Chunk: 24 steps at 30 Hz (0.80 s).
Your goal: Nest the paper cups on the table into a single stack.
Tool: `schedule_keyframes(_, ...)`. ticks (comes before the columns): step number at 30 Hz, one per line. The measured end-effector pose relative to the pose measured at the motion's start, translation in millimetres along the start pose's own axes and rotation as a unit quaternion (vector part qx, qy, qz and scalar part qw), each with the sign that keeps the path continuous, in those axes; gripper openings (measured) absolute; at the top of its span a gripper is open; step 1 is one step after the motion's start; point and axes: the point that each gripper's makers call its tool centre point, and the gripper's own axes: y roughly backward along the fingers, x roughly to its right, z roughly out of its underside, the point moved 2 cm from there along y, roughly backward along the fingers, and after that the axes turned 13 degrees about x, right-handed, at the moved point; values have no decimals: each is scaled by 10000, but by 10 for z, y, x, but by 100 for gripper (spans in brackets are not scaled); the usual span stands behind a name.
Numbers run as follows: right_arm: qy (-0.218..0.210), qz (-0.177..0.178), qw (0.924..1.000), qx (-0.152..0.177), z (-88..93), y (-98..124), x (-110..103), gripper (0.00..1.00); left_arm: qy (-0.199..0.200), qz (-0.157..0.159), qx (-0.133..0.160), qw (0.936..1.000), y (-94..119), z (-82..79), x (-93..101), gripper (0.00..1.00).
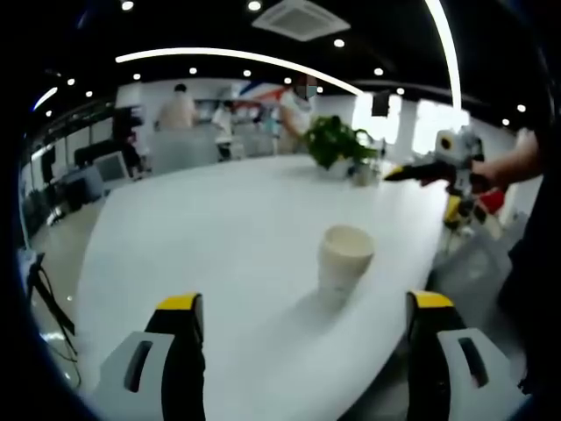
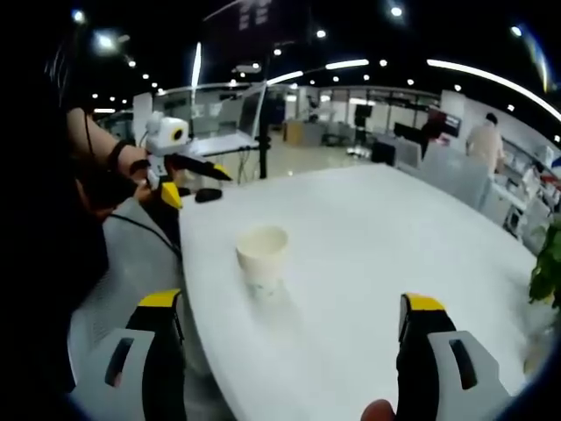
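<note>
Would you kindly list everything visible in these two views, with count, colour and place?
cup: one, off-white, upright on the table, ahead of both grippers; it may be a stack, I cannot tell.
table: one, white, large.
plant: one, green, far end of the table in the left gripper view.
dark object: one, black, near the table edge in the right gripper view.
people: a few, standing in the background.
left gripper: yellow-tipped jaws, open, apart from the cup.
right gripper: yellow-tipped jaws, open, apart from the cup.
hand: holding the right gripper.
</note>
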Motion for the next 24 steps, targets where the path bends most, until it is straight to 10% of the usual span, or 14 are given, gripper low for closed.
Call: schedule_keyframes(24, -92, -147, 9990, -412, 507, -380, -126, 99, -75, 550, -315, 9980, -236, 264, 29, 93)
